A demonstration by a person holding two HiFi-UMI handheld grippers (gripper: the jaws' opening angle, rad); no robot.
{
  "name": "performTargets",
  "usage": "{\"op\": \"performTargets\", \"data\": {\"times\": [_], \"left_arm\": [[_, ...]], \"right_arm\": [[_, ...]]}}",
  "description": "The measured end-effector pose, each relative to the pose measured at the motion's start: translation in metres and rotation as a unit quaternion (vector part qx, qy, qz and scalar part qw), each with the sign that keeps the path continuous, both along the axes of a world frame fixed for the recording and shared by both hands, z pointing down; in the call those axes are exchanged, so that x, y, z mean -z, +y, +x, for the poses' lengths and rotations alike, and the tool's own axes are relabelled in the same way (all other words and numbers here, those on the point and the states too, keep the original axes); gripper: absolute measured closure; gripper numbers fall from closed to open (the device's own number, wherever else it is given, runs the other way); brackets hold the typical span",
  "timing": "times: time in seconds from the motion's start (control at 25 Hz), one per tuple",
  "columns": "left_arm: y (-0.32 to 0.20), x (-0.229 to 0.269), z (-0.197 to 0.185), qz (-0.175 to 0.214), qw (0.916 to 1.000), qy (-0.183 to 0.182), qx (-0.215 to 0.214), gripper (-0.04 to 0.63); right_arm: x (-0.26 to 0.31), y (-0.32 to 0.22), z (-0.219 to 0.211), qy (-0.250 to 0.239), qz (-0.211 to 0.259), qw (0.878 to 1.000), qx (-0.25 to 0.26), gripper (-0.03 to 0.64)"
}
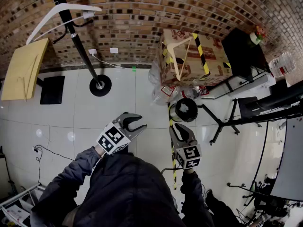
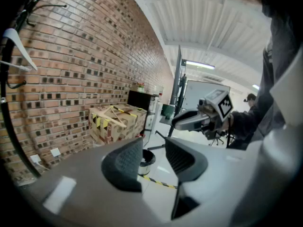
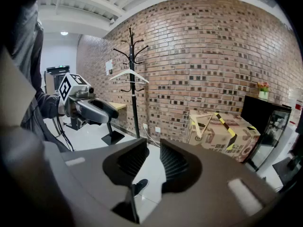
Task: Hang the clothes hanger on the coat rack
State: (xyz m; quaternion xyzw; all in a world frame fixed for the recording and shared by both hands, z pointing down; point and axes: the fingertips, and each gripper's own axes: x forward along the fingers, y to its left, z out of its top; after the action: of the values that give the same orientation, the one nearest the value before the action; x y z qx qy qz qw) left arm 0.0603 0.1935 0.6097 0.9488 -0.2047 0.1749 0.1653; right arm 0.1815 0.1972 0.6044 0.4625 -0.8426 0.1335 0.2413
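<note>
Left tongs [image 1: 136, 125] gape, empty; right tongs [image 1: 181, 130] stand narrowly apart, also empty. A wooden hanger [image 1: 184, 58] lies on the cardboard box [image 1: 215, 60] ahead of them; a white hanger [image 1: 85, 6] hangs on the coat rack [image 1: 100, 85] — far ahead, leftward.

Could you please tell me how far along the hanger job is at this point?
Done: one white hanger hangs on the coat rack. In hand: nothing; the left tongs and right tongs are both open and empty, held over the floor. Left: a wooden hanger lies on the cardboard box by the brick wall, so it probably has to be picked up and carried to the rack.
</note>
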Motion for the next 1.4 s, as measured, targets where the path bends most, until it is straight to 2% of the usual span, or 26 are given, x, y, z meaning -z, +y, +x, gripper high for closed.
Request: {"op": "performTargets", "data": {"times": [0.24, 0.4, 0.64, 0.92, 1.04, 1.2, 1.4], "left_arm": [[-0.115, -0.007, -0.013, -0.048, 0.9987, 0.020, 0.004, 0.430], [-0.177, -0.010, -0.013, -0.064, 0.9975, 0.019, -0.021, 0.416], [-0.241, -0.015, 0.001, -0.078, 0.9953, 0.022, -0.054, 0.416], [-0.277, -0.050, 0.027, -0.129, 0.9890, 0.005, -0.072, 0.411], [-0.292, -0.068, 0.042, -0.157, 0.9859, -0.003, -0.059, 0.396], [-0.310, -0.093, 0.066, -0.206, 0.9778, -0.011, -0.037, 0.375], [-0.327, -0.119, 0.105, -0.192, 0.9788, -0.055, -0.047, 0.364]], "right_arm": [[-0.001, -0.099, -0.014, 0.006, -0.015, 1.000, -0.018, 0.522], [-0.010, -0.160, -0.010, 0.016, -0.030, 0.998, -0.047, 0.522], [-0.038, -0.232, 0.016, 0.010, -0.056, 0.994, -0.096, 0.522], [-0.094, -0.285, 0.066, -0.014, -0.107, 0.981, -0.162, 0.522], [-0.123, -0.311, 0.088, -0.041, -0.133, 0.973, -0.186, 0.522], [-0.151, -0.331, 0.112, -0.065, -0.177, 0.957, -0.220, 0.522], [-0.186, -0.354, 0.122, -0.107, -0.239, 0.940, -0.216, 0.520]]}}
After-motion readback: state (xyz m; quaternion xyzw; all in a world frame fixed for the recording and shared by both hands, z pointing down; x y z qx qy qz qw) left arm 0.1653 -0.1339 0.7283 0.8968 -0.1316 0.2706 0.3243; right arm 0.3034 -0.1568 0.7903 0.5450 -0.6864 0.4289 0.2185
